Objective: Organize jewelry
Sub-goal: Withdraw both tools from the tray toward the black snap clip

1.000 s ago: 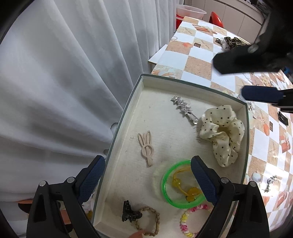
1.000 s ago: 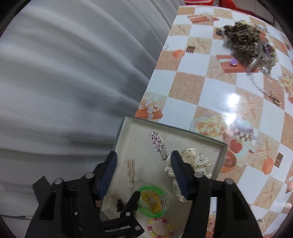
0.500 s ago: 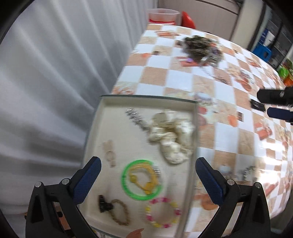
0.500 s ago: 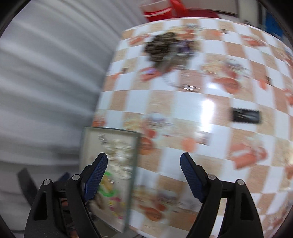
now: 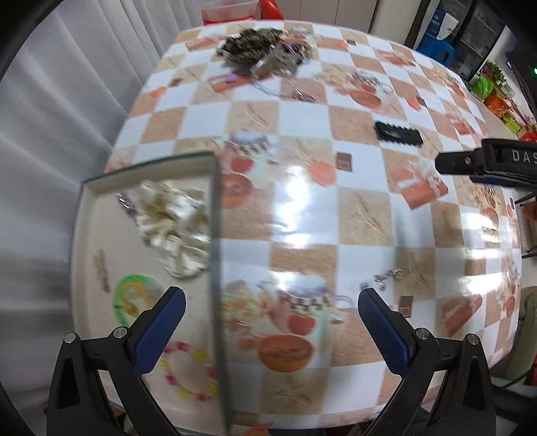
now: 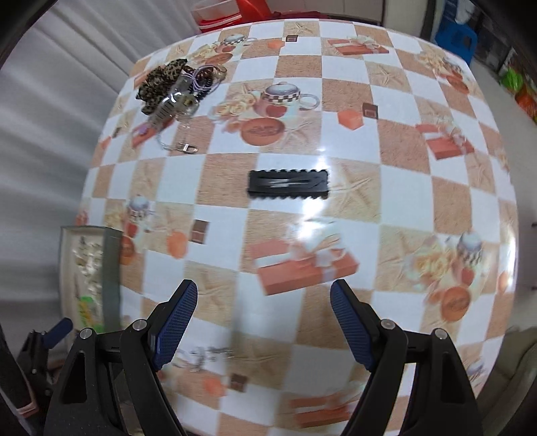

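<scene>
A shallow jewelry box (image 5: pixel 151 167) lies at the table's left edge and holds a cream dotted scrunchie (image 5: pixel 174 221), a green ring (image 5: pixel 134 298), a bead bracelet (image 5: pixel 188 372) and a silver clip (image 5: pixel 125 203). It also shows in the right wrist view (image 6: pixel 110 268). A black hair clip (image 6: pixel 288 185) lies on the checkered tablecloth ahead of my right gripper (image 6: pixel 263 325), which is open and empty. The clip also shows in the left wrist view (image 5: pixel 397 133). My left gripper (image 5: pixel 272 328) is open and empty, over the box's right wall. A small silver piece (image 5: pixel 386 278) lies near its right finger.
A pile with a leopard scrunchie and chains (image 6: pixel 174 87) sits at the far left of the table; it also shows in the left wrist view (image 5: pixel 265 53). White curtains hang along the left edge. A red stool and a plastic tub (image 6: pixel 218 13) stand beyond the far end.
Both grippers have swung right, away from over the box toward the open tablecloth. The right gripper's fingers have spread wider and the black hair clip has come into its view.
</scene>
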### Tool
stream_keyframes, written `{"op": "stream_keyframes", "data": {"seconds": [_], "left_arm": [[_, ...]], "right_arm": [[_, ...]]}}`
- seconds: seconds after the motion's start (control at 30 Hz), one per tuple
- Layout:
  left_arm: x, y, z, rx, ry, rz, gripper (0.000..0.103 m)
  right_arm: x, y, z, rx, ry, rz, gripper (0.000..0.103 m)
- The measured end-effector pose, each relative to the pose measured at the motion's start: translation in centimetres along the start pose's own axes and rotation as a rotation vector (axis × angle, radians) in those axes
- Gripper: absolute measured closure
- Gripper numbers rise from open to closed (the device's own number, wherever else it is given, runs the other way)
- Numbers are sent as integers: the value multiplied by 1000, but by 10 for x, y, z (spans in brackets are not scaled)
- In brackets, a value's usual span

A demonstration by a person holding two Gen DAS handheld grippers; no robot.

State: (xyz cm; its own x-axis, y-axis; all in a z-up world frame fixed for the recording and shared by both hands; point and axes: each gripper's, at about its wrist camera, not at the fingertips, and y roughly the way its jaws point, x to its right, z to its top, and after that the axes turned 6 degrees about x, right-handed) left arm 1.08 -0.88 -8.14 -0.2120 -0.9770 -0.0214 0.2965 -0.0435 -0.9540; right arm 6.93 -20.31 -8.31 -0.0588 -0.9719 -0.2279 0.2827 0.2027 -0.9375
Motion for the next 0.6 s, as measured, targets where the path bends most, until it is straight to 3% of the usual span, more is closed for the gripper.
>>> {"op": "stream_keyframes", "data": {"seconds": [0.23, 0.6], "left_arm": [[27, 22, -16, -78, -31, -45, 0], [53, 38, -34, -131, -94, -72, 23]], "right_arm": [[7, 16, 13, 4, -184, -34, 19], [2, 53, 45, -10, -475, -62, 19]]}}
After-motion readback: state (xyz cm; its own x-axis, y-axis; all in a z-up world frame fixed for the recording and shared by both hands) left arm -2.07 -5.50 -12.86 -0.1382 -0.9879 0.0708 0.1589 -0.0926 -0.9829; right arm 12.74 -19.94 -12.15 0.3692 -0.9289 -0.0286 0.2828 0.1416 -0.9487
